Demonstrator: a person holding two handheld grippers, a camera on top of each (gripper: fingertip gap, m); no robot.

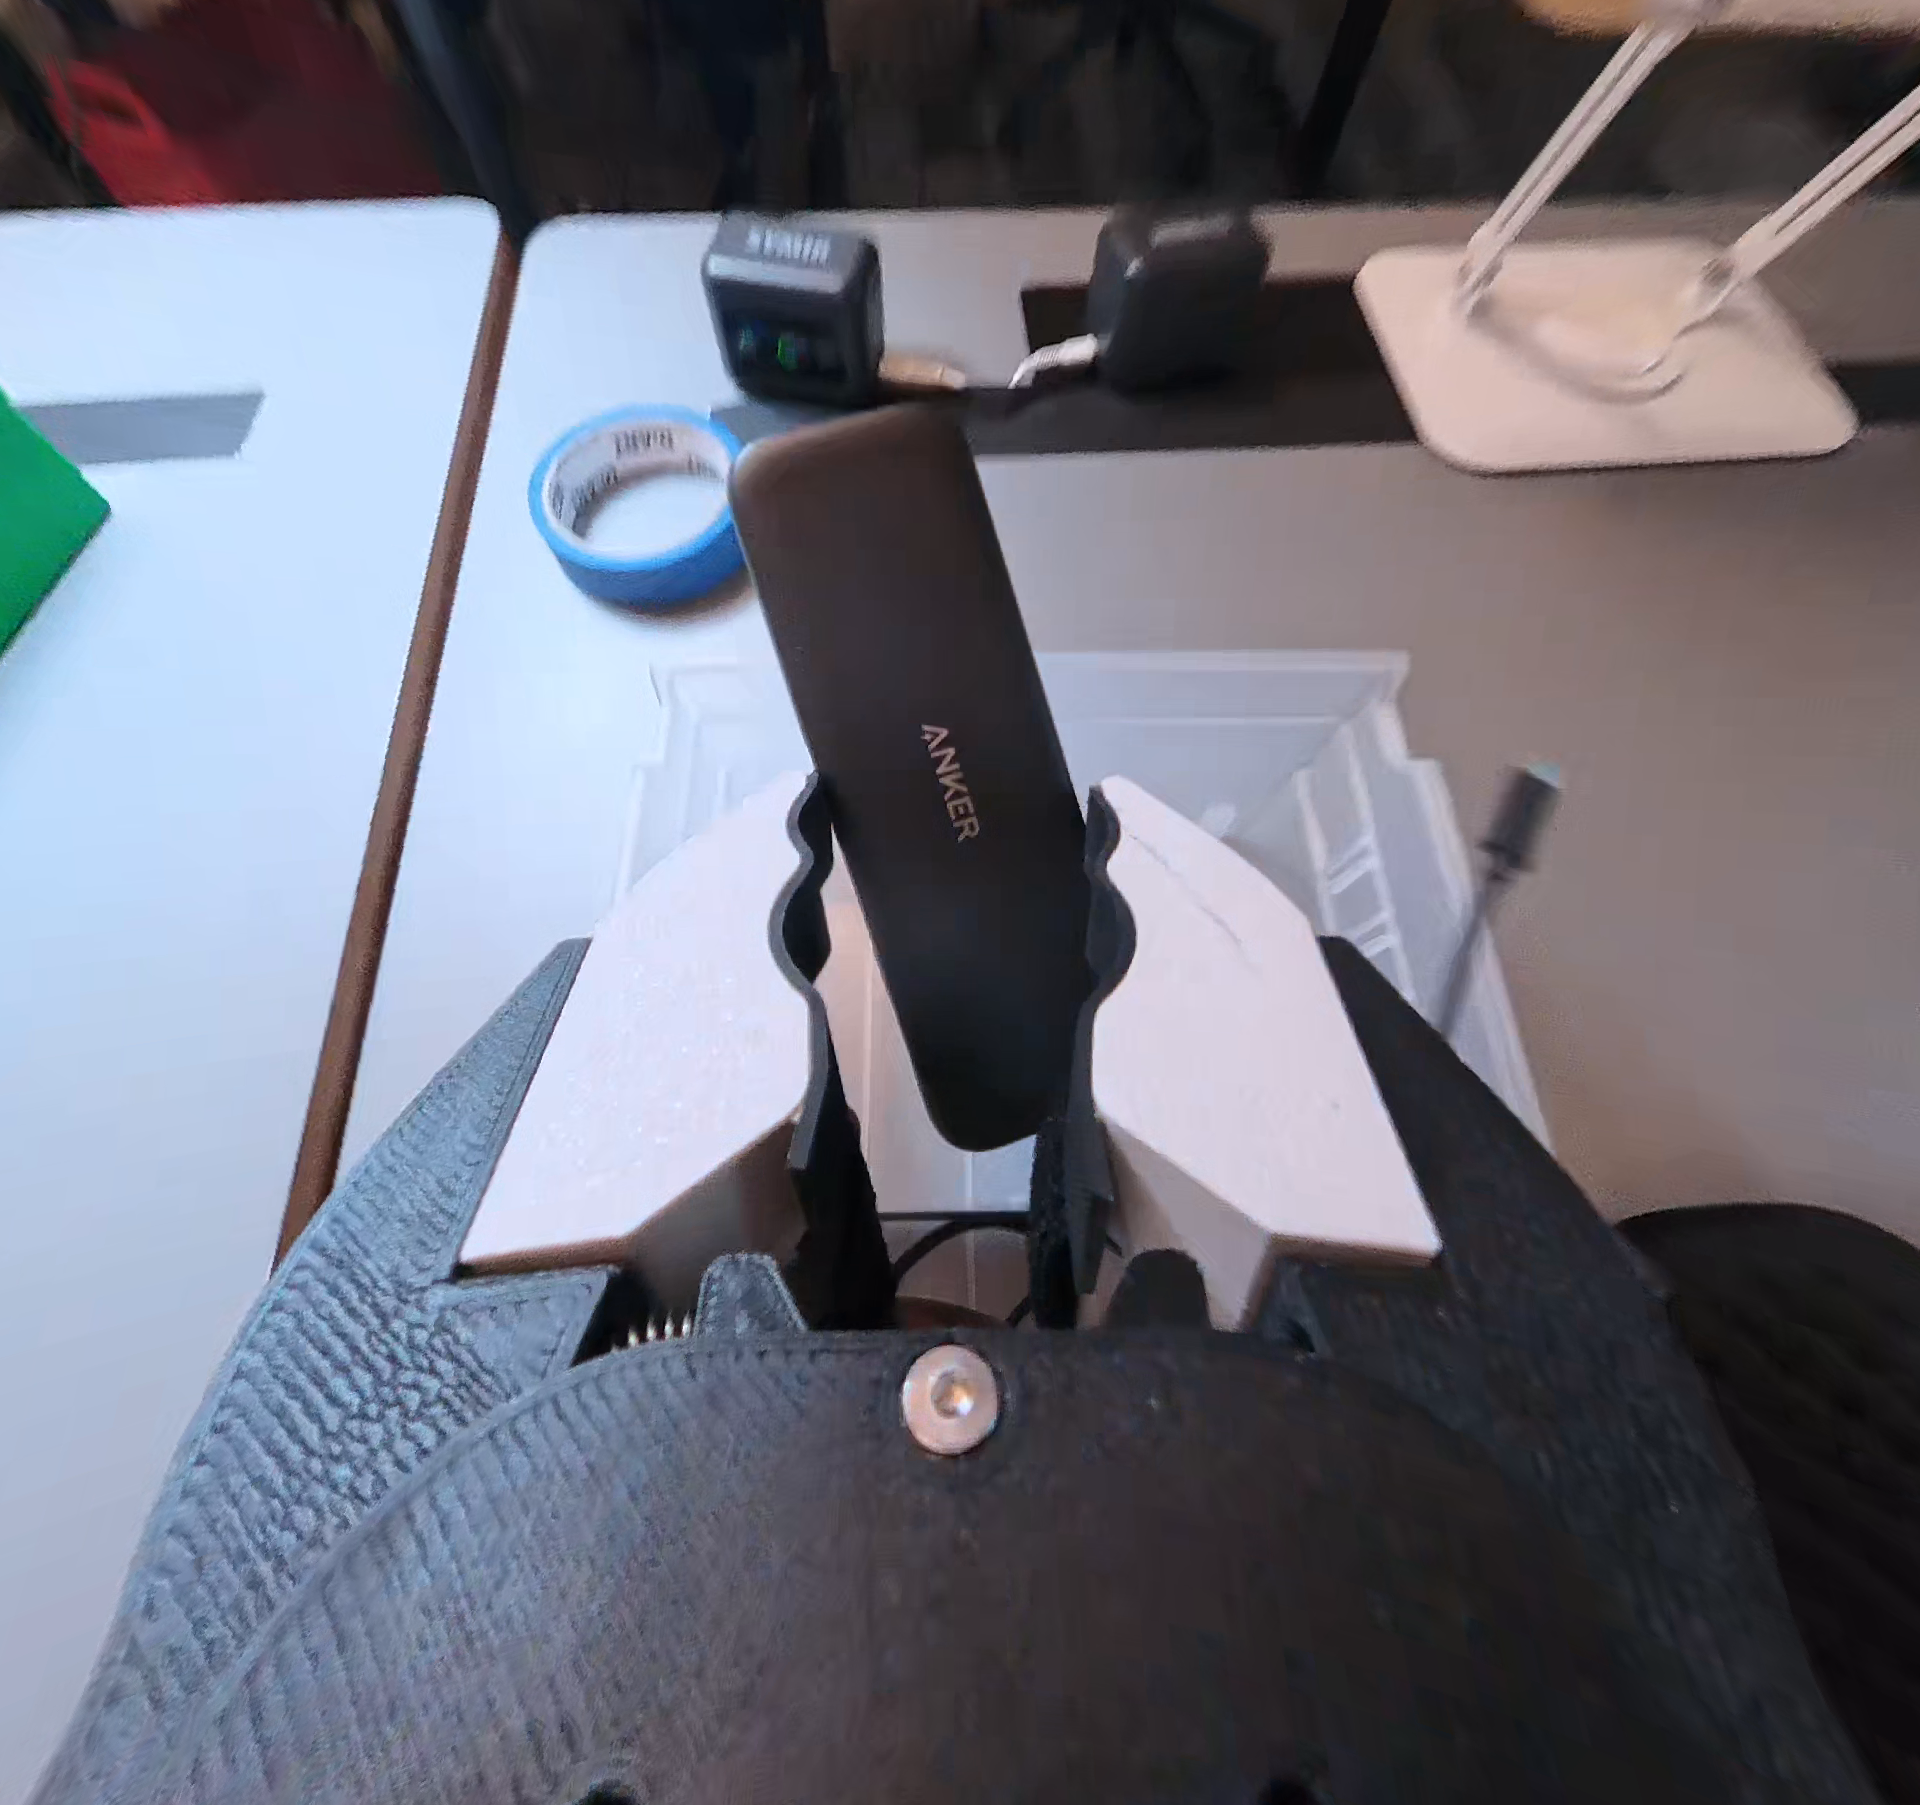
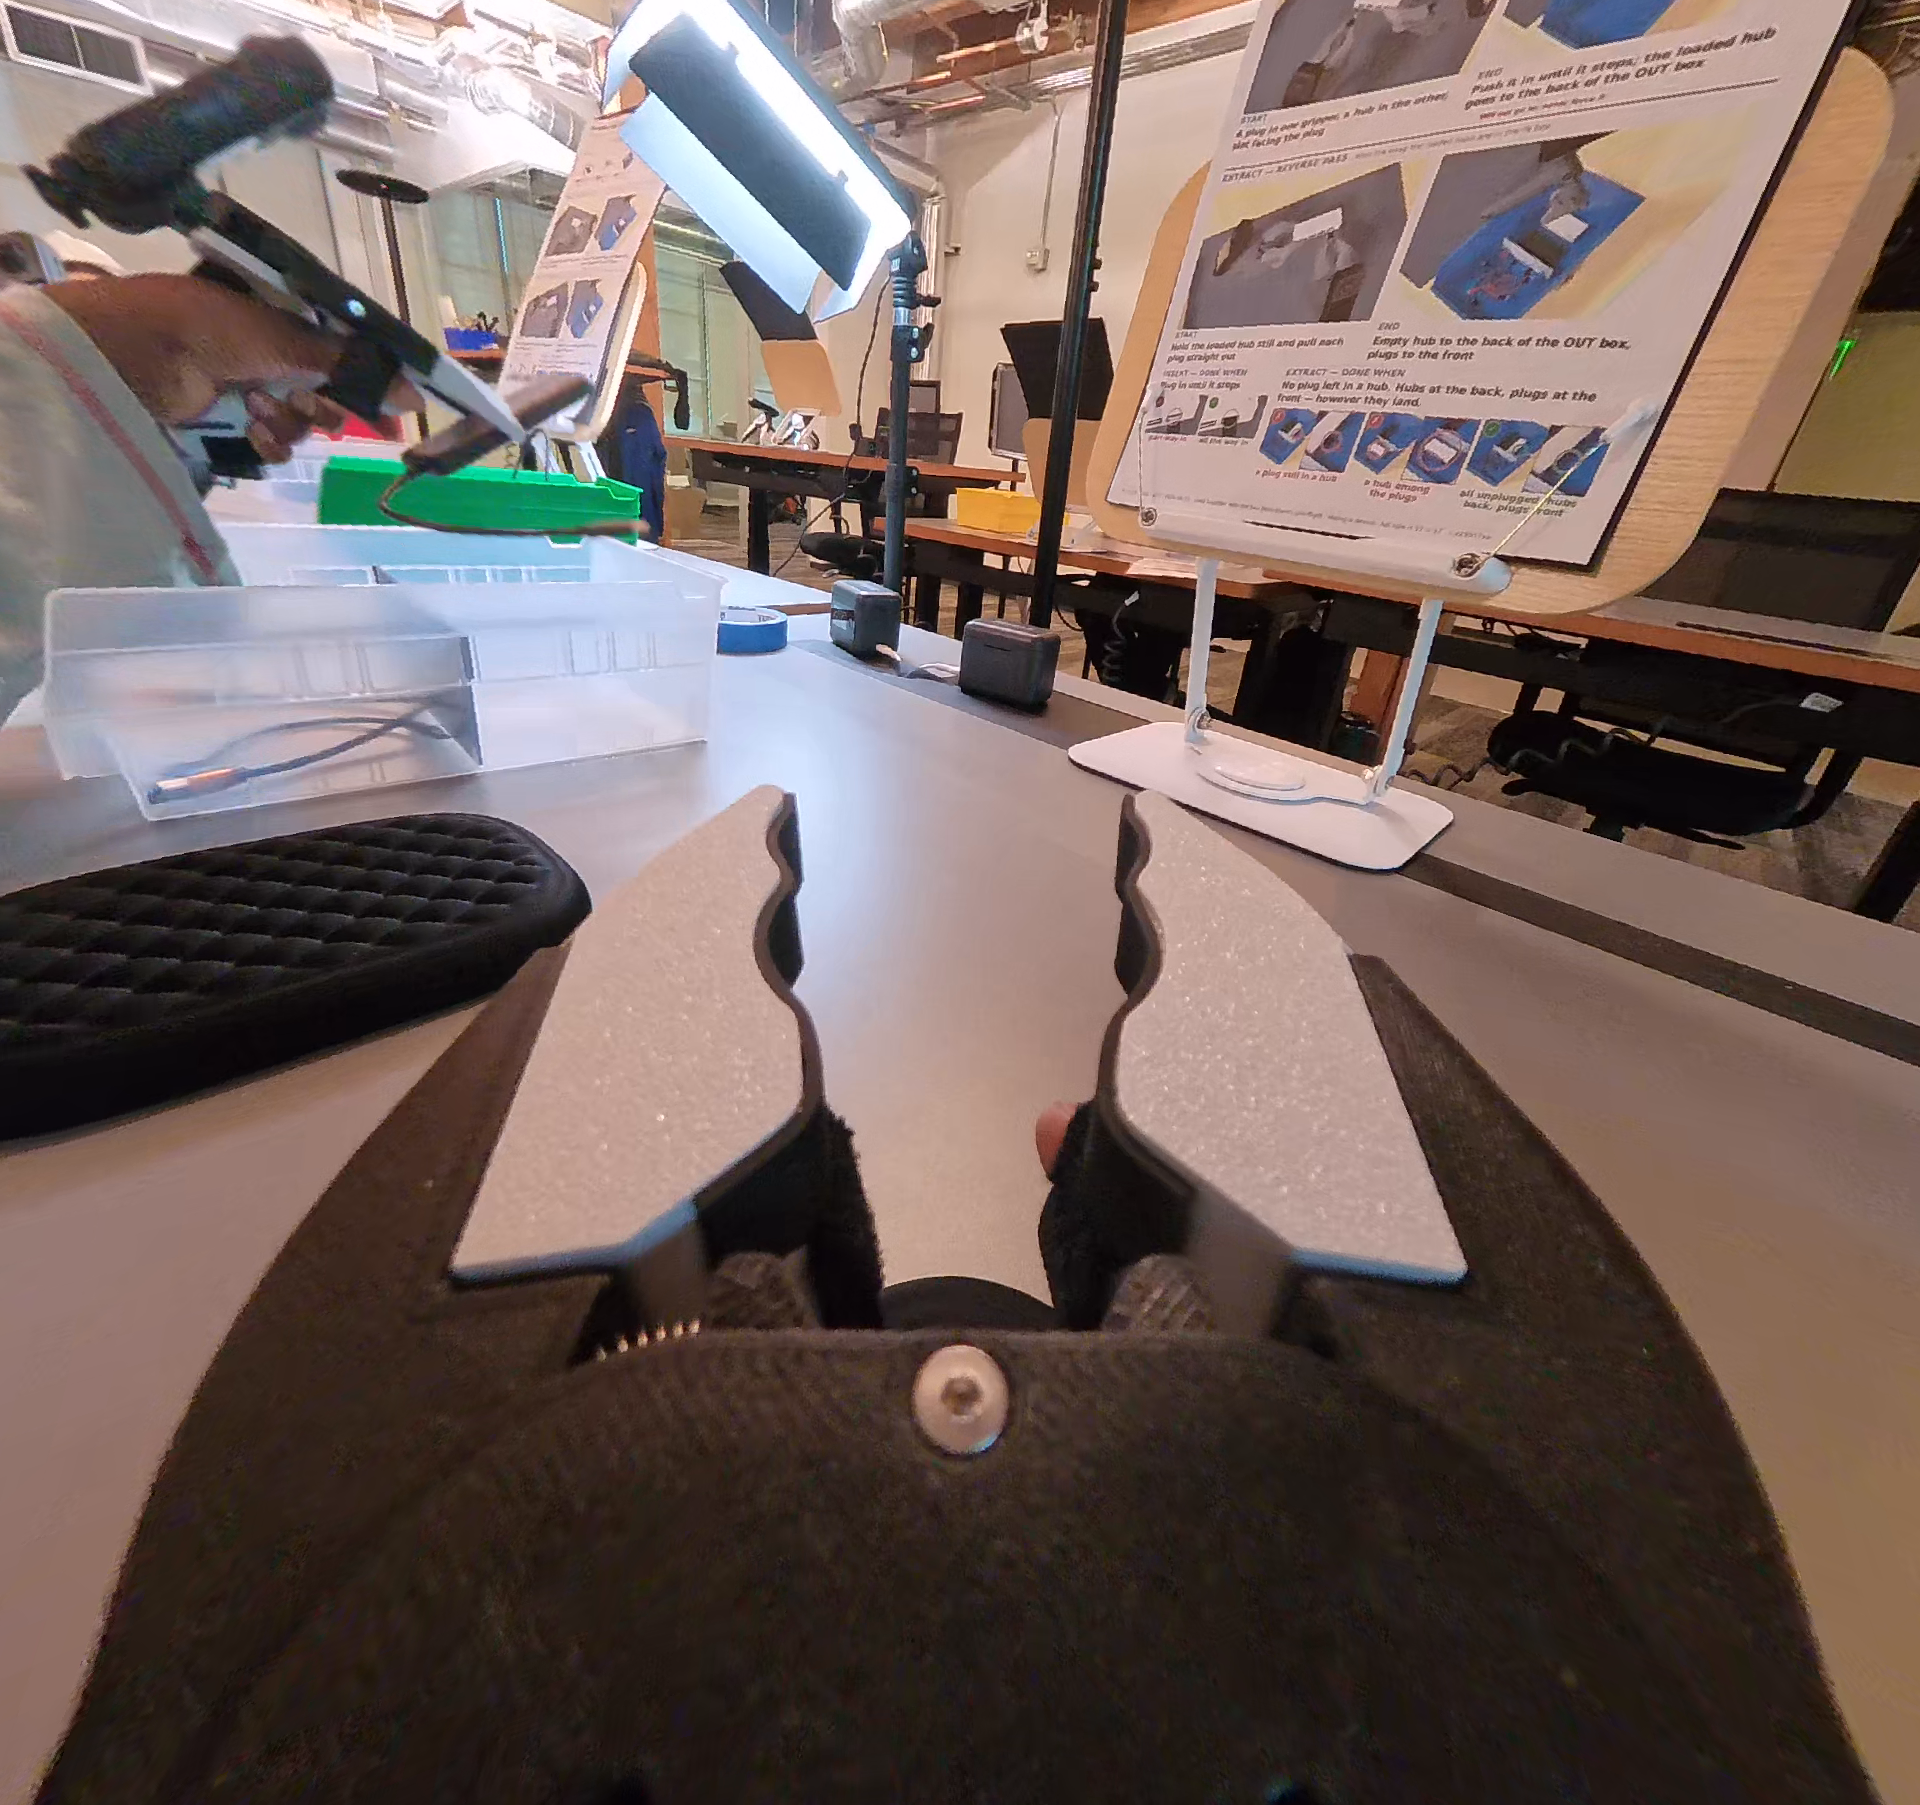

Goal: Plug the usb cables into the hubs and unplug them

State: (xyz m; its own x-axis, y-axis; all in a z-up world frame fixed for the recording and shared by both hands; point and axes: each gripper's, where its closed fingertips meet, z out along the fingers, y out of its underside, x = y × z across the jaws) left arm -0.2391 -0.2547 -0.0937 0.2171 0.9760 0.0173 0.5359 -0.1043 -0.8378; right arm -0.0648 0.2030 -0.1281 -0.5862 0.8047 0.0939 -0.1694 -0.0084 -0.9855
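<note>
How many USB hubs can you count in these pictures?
1. The black hub is held in the left tongs, raised above the clear bin. More could lie hidden inside the bin.

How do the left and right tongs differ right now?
The left tongs are shut on a dark hub; the right tongs are open with nothing between them. The left tongs are raised above the clear bin, as the right wrist view shows; the right tongs sit low over the grey table. Both have white fingers with wavy black inner edges.
</note>
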